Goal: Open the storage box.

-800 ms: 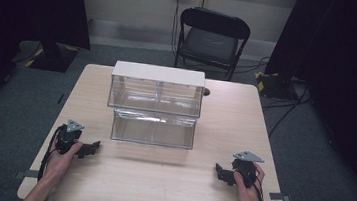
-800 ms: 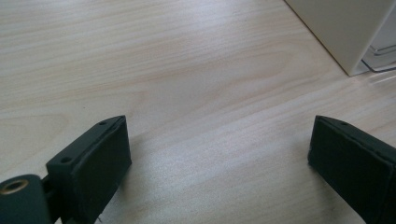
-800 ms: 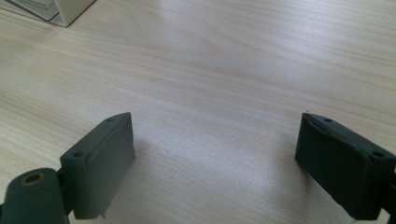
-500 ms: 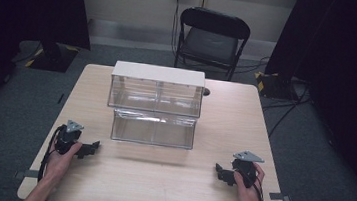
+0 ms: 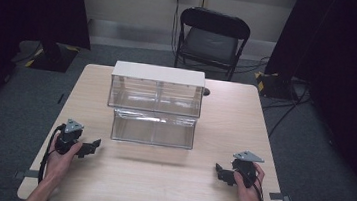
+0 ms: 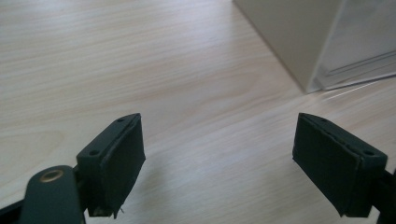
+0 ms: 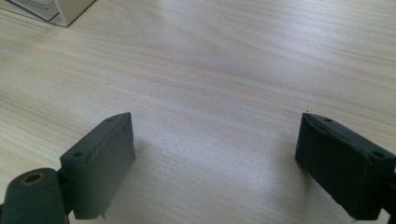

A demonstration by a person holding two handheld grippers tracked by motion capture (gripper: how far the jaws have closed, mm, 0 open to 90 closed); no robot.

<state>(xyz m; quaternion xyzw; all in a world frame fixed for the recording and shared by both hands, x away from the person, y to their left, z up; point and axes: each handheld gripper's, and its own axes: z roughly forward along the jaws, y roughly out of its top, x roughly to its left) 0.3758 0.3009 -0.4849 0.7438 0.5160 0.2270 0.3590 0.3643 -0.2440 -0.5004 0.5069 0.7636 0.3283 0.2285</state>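
My left tongs (image 5: 92,146) and right tongs (image 5: 219,171) rest wide open and empty on the pale wooden tabletop (image 5: 167,190). The clear plastic two-tier drawer box (image 5: 155,109) sits mid-table between them; I'd approach its lower drawer squarely.

The pale wood-grain bench (image 5: 158,179) carries a clear plastic two-tier box with a cream-white top (image 5: 159,73). Both black hand-held grippers (image 5: 92,146) (image 5: 219,171) wear grey plates.
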